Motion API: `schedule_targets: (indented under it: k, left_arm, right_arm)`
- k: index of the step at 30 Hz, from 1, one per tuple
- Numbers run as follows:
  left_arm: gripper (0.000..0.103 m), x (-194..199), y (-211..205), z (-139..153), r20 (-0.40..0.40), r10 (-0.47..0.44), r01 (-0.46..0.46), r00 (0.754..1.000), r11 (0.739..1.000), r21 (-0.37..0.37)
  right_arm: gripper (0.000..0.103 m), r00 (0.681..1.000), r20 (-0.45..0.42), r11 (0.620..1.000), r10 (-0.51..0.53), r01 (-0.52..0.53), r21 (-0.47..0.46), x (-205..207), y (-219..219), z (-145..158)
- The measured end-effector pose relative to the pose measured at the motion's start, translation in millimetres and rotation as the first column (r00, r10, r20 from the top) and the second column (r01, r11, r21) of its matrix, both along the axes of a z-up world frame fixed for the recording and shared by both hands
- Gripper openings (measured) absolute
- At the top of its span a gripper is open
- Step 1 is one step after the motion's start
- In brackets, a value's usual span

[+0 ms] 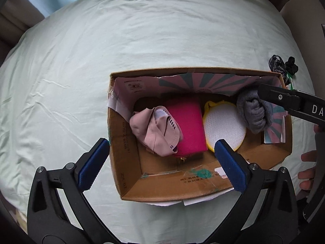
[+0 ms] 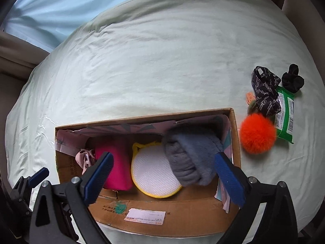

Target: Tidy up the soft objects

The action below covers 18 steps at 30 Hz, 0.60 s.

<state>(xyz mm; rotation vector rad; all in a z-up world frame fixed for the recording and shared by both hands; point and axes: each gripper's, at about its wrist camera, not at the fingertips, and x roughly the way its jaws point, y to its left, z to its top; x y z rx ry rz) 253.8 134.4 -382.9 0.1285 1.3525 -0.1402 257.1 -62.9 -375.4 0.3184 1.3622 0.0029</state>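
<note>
Orange pompom (image 2: 258, 133), green packet (image 2: 285, 113), perhaps scrunchies, lie beside box (image 2: 235, 126).

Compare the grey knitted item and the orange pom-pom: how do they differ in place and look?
The grey knitted item lies inside the cardboard box, partly over the round white pad; the orange pom-pom lies outside the box on the bed sheet. The grey knitted item is a dull, folded bundle; the orange pom-pom is a bright, furry ball. Both look soft, and no gripper holds either.
</note>
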Motion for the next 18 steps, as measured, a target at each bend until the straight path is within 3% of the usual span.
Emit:
schedule_targets:
  k: [10,18]
  left_arm:
    - [0.103,-16,15,29,0.055,0.035,-0.034,0.998,0.999,-0.03]
    - [0.103,-43,24,73,0.15,0.065,-0.06,0.987,0.997,-0.04]
  right_arm:
    - [0.099,0.999,0.039,0.999,0.019,-0.018,-0.033,-18,4,23]
    - [0.099,0.993,0.119,0.998,-0.002,0.01,-0.065,-41,9,66]
